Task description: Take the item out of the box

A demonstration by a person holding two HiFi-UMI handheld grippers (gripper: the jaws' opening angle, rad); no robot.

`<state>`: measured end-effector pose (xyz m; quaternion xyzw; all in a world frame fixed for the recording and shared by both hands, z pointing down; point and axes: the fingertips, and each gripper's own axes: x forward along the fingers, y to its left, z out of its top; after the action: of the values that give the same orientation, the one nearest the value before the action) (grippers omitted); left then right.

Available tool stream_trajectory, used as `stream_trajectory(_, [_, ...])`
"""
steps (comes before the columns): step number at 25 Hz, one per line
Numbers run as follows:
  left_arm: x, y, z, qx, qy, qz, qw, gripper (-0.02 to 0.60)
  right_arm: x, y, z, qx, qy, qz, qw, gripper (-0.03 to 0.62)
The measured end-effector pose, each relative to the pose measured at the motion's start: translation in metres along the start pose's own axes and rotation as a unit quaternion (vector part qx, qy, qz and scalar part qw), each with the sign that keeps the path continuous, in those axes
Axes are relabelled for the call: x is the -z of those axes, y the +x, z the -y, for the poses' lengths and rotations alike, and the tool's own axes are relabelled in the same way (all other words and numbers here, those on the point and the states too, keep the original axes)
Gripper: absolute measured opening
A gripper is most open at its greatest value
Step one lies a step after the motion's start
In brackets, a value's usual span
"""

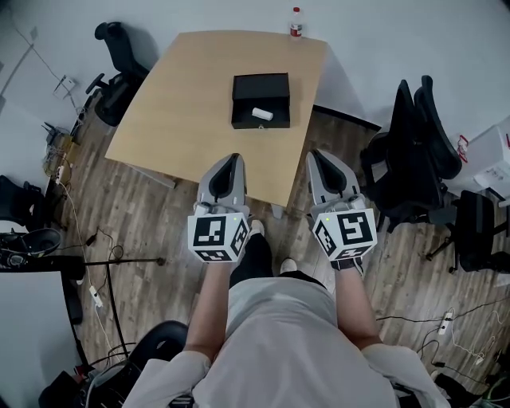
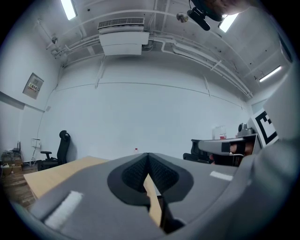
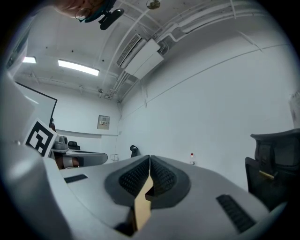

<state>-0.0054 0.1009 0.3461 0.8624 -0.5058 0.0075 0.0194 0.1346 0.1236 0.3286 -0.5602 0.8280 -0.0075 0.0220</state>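
Observation:
An open black box (image 1: 260, 101) lies on the wooden table (image 1: 191, 111), with a small white cylindrical item (image 1: 262, 114) inside it near its front wall. My left gripper (image 1: 231, 159) and my right gripper (image 1: 315, 156) hover side by side at the table's near edge, well short of the box. Both point level toward the far wall. In the left gripper view the left gripper (image 2: 148, 157) is shut with nothing between its jaws. The right gripper (image 3: 149, 159) looks the same in the right gripper view, empty and shut.
A clear bottle with a red cap (image 1: 296, 22) stands at the table's far edge. Black office chairs (image 1: 414, 151) crowd the right side, and another chair (image 1: 118, 72) stands at the far left. Cables and a power strip (image 1: 94, 296) lie on the wood floor.

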Motion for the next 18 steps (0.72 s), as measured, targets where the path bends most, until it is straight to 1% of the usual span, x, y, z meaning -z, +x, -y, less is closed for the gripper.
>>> stream_trajectory(4, [0.001, 0.022, -0.024, 0.003, -0.004, 0.003, 1.0, 0.006, 0.002, 0.033, -0.002, -0.002, -0.004, 0.0, 1.0, 0.012])
stream_trajectory(12, [-0.024, 0.084, -0.076, 0.021, -0.002, 0.035, 0.9992, 0.006, -0.016, 0.113, -0.003, -0.002, -0.03, 0.012, 0.999, 0.012])
stream_trajectory(18, [-0.026, 0.119, -0.122, 0.04, -0.004, 0.035, 0.9986, 0.006, -0.013, 0.172, -0.005, 0.015, -0.025, 0.011, 1.0, 0.012])
